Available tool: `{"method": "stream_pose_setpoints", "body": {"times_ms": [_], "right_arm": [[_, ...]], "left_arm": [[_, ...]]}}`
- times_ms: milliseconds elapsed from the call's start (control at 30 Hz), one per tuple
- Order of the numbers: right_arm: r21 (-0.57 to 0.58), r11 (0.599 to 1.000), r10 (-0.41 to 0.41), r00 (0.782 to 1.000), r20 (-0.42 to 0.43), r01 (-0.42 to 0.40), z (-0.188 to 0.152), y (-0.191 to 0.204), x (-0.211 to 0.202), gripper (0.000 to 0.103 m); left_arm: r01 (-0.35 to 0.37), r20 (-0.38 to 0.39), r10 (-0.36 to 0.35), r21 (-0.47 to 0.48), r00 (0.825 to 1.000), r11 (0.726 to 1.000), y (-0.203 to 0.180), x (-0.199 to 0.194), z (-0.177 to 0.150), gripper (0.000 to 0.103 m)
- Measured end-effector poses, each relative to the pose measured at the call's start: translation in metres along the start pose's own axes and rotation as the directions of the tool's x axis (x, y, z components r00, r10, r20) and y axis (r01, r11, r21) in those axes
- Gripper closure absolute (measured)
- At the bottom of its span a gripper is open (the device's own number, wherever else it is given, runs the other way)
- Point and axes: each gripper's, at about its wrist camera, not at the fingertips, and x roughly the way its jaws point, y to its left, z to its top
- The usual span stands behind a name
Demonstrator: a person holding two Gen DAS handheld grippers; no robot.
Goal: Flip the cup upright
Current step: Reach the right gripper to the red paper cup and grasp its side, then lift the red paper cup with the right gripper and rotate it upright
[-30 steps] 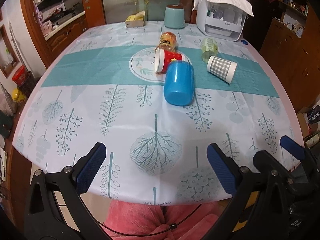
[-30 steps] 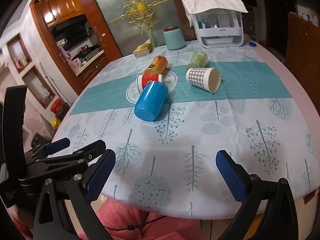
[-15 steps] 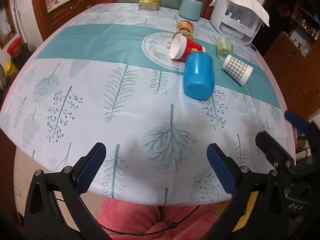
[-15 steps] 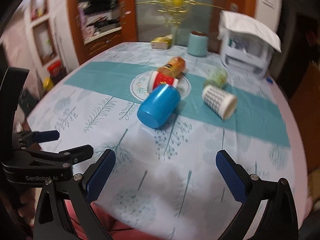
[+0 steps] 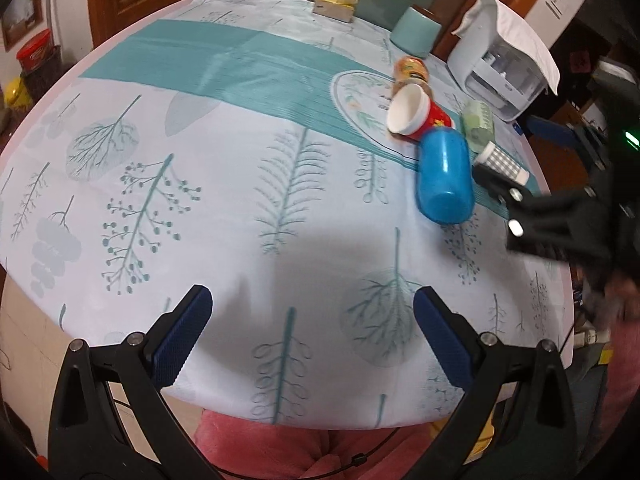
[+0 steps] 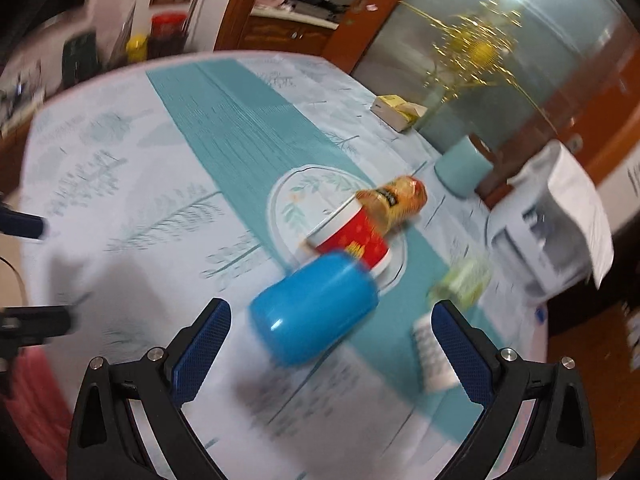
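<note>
A blue cup (image 5: 444,178) lies on its side on the tablecloth, base toward me; it also shows in the right wrist view (image 6: 314,314). A red cup (image 5: 416,114) (image 6: 354,236), an orange patterned cup (image 5: 410,72) (image 6: 394,198), a green cup (image 5: 478,124) (image 6: 464,278) and a checked cup (image 5: 502,164) (image 6: 434,354) lie tipped beside it. My right gripper (image 6: 326,342) is open, close to the blue cup, which lies just beyond its fingertips. My left gripper (image 5: 312,330) is open and empty above the table's near edge.
A teal canister (image 5: 414,36) (image 6: 462,168), a white appliance (image 5: 504,70) (image 6: 554,232) under a cloth and a yellow box (image 5: 334,4) (image 6: 398,112) stand at the table's far side. Wooden cabinets surround the table. The right gripper's body (image 5: 568,216) shows at the left wrist view's right.
My right gripper has moved forward and down toward the blue cup, which now looks much nearer. My left gripper has swung left and tilted over the table. All cups lie as before.
</note>
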Motion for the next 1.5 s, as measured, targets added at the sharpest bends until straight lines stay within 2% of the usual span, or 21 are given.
{"method": "stream_pose_setpoints", "body": {"times_ms": [167, 333, 400, 633, 667, 767, 800, 867, 1033, 1167, 1267, 1367, 1433, 1467, 1500], "right_arm": [[-0.09, 0.996, -0.007, 0.995, -0.101, -0.002, 0.03, -0.003, 0.056, 0.001], [-0.151, 0.988, -0.05, 0.972, -0.229, 0.015, 0.046, -0.01, 0.122, 0.001], [-0.155, 0.988, -0.037, 0.963, -0.266, -0.005, 0.052, -0.012, 0.146, 0.001], [-0.205, 0.979, -0.078, 0.948, -0.308, 0.013, 0.062, -0.008, 0.199, 0.004], [-0.206, 0.978, -0.079, 0.947, -0.311, 0.013, 0.063, -0.006, 0.203, 0.008], [-0.21, 0.978, -0.076, 0.944, -0.322, 0.007, 0.067, -0.004, 0.215, 0.03], [-0.217, 0.976, -0.092, 0.943, -0.319, 0.022, 0.067, -0.004, 0.219, 0.034], [-0.222, 0.974, -0.109, 0.942, -0.317, 0.038, 0.068, -0.004, 0.224, 0.035], [-0.186, 0.98, -0.122, 0.953, -0.278, 0.071, 0.073, -0.008, 0.213, 0.035], [-0.115, 0.989, -0.117, 0.975, -0.189, 0.096, 0.083, -0.017, 0.178, 0.036], [0.004, 0.999, -0.051, 0.986, -0.157, 0.053, 0.085, -0.029, 0.141, 0.035], [0.15, 0.988, 0.055, 0.989, -0.138, -0.034, 0.078, -0.041, 0.105, 0.035], [0.249, 0.963, 0.143, 0.977, -0.156, -0.101, 0.067, -0.046, 0.083, 0.035], [0.31, 0.941, 0.196, 0.965, -0.176, -0.135, 0.058, -0.05, 0.075, 0.035], [0.397, 0.899, 0.276, 0.942, -0.19, -0.184, 0.044, -0.057, 0.065, 0.035]], "left_arm": [[0.014, -0.019, -0.014, -0.034, 1.0, 0.999, 0.024, 0.009, 0.002, 0.003], [0.038, -0.032, -0.04, -0.057, 0.999, 0.998, 0.035, 0.013, 0.0, 0.003], [0.042, -0.025, -0.043, -0.057, 0.999, 0.997, 0.039, 0.011, -0.002, 0.003], [0.039, -0.009, -0.04, -0.075, 0.999, 0.996, 0.048, 0.006, -0.001, 0.003], [0.038, -0.009, -0.038, -0.079, 0.999, 0.996, 0.05, 0.006, -0.001, 0.003], [0.034, -0.01, -0.036, -0.094, 0.999, 0.995, 0.054, 0.006, -0.002, 0.003], [0.034, -0.012, -0.035, -0.096, 0.999, 0.995, 0.055, 0.006, -0.002, 0.003], [0.034, -0.014, -0.036, -0.1, 0.999, 0.994, 0.056, 0.006, -0.002, 0.003], [0.03, -0.009, -0.031, -0.092, 0.999, 0.995, 0.054, 0.002, -0.004, 0.003], [0.024, 0.016, -0.023, -0.079, 1.0, 0.997, 0.048, -0.009, -0.005, 0.003], [0.015, 0.041, -0.012, -0.067, 0.999, 0.998, 0.043, -0.02, -0.008, 0.003], [0.009, 0.044, -0.006, -0.057, 0.999, 0.998, 0.038, -0.025, -0.013, 0.003], [0.005, 0.038, -0.003, -0.049, 0.999, 0.999, 0.035, -0.028, -0.017, 0.003], [0.0, 0.034, 0.001, -0.044, 0.999, 0.999, 0.032, -0.029, -0.019, 0.003], [-0.003, 0.033, 0.004, -0.043, 0.999, 0.999, 0.03, -0.03, -0.02, 0.003]]}}
